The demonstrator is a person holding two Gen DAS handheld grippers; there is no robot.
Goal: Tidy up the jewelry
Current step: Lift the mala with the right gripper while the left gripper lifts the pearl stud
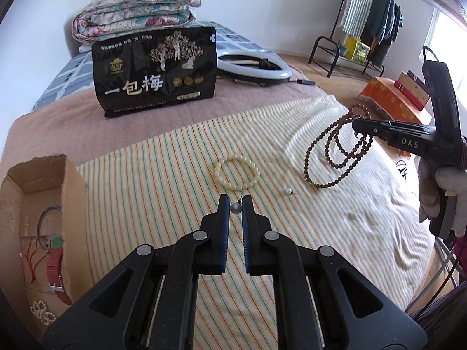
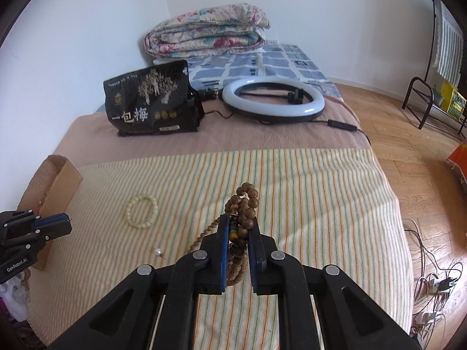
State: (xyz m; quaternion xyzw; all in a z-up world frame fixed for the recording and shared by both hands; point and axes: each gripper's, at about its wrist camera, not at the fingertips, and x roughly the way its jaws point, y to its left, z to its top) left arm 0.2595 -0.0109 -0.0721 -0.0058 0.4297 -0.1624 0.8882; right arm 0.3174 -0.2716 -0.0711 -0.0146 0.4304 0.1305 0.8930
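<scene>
My left gripper (image 1: 235,201) is shut on a grey pearl earring (image 1: 235,208), held above the striped blanket (image 1: 163,192). My right gripper (image 2: 240,223) is shut on a long brown wooden bead necklace (image 2: 248,201); its loops hang down from the jaws in the left wrist view (image 1: 329,151). A cream bead bracelet (image 1: 237,172) lies on the blanket, and it also shows in the right wrist view (image 2: 142,207). A second pearl earring (image 1: 289,191) lies loose to its right, seen from the right wrist too (image 2: 158,251). A cardboard box (image 1: 38,204) at the left holds a red watch strap and other jewelry.
A black snack bag (image 1: 154,70) stands at the back of the bed, with a ring light (image 2: 274,99) and its cable beside it. A folded floral quilt (image 1: 134,8) lies behind. A clothes rack (image 1: 367,20) and wooden floor are at the right.
</scene>
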